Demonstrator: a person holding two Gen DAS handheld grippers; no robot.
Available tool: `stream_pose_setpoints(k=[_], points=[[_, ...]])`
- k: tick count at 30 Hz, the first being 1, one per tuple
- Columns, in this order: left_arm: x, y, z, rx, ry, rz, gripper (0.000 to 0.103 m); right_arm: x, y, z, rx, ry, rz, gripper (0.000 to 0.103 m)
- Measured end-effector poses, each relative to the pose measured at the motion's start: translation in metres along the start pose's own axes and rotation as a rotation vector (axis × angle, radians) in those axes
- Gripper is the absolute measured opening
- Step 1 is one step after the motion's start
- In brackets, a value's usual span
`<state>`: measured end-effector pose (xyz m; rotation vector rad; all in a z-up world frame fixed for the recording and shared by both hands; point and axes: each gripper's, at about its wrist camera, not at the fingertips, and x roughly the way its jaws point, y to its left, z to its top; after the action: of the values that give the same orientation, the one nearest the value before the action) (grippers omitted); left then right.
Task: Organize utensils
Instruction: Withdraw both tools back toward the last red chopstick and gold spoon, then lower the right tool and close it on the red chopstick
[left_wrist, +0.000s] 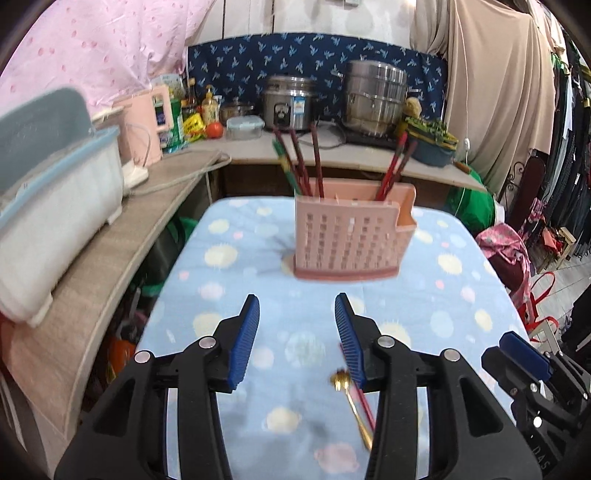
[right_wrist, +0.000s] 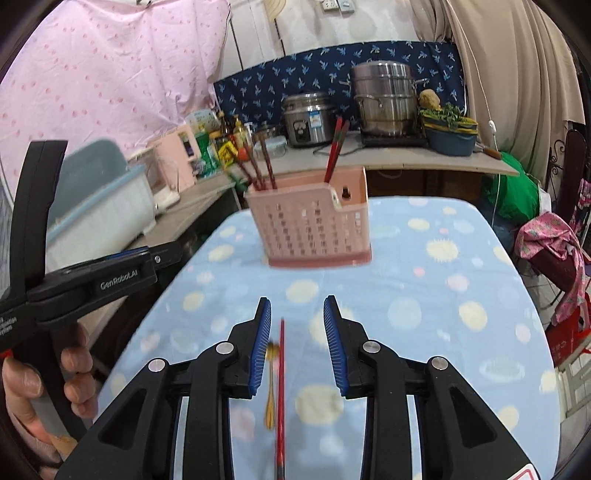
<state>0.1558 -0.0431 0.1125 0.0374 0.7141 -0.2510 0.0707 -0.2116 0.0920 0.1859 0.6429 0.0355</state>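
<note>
Black-framed and blue-padded, the left gripper (left_wrist: 296, 332) fills the bottom of its own view, jaws parted with nothing between the pads, angled down over the blue dotted surface (left_wrist: 229, 258). Just beside its right-hand pad lies a small gold spoon (left_wrist: 351, 402), bowl toward the far end, with a red chopstick (left_wrist: 364, 400) alongside it; both are flat on the cloth, partly tucked behind that finger. At the lower right edge of this view the right gripper's blue tip pokes in, close by.

Over to the right wrist view: the right gripper (right_wrist: 297, 334) also tilts downward, jaws apart and holding nothing. Between its fingers, low on the cloth, the red chopstick (right_wrist: 281, 387) runs straight up the frame, and the gold spoon (right_wrist: 271, 384) lies just left of it, blurred, near the left pad. On the left side of this view a hand (right_wrist: 44, 384) wraps the black handle of the left gripper, fingers curled round the grip, a pale sleeve showing at the wrist.

Further along the surface stands the pink slotted utensil holder (left_wrist: 351, 236), upright, well apart from both grippers. Dark red chopsticks (left_wrist: 303, 162) lean out of its left compartment, another pair (left_wrist: 395, 170) out of its right.

Behind it, a counter carries a rice cooker (left_wrist: 290, 103) and a tall steel pot (left_wrist: 375, 98).
</note>
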Motion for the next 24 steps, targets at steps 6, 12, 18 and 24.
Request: stream_pose_setpoints(k=[6,12,18,24], points=[[0.004,0.003,-0.055,-0.011,0.089,0.009,0.041,-0.002,0.009,-0.060,-0.020,0.093,-0.001,0.029],[0.009,0.002,-0.094,-0.010,0.158,0.017,0.041,0.008,0.012,-0.110,-0.007,0.192,0.003,0.029],[0.013,0.006,-0.121,-0.012,0.211,0.020,0.041,0.017,0.018,-0.138,-0.016,0.235,0.004,0.027],[0.013,0.008,-0.139,-0.005,0.245,0.016,0.041,0.025,0.022,-0.144,-0.030,0.253,-0.005,0.020]])
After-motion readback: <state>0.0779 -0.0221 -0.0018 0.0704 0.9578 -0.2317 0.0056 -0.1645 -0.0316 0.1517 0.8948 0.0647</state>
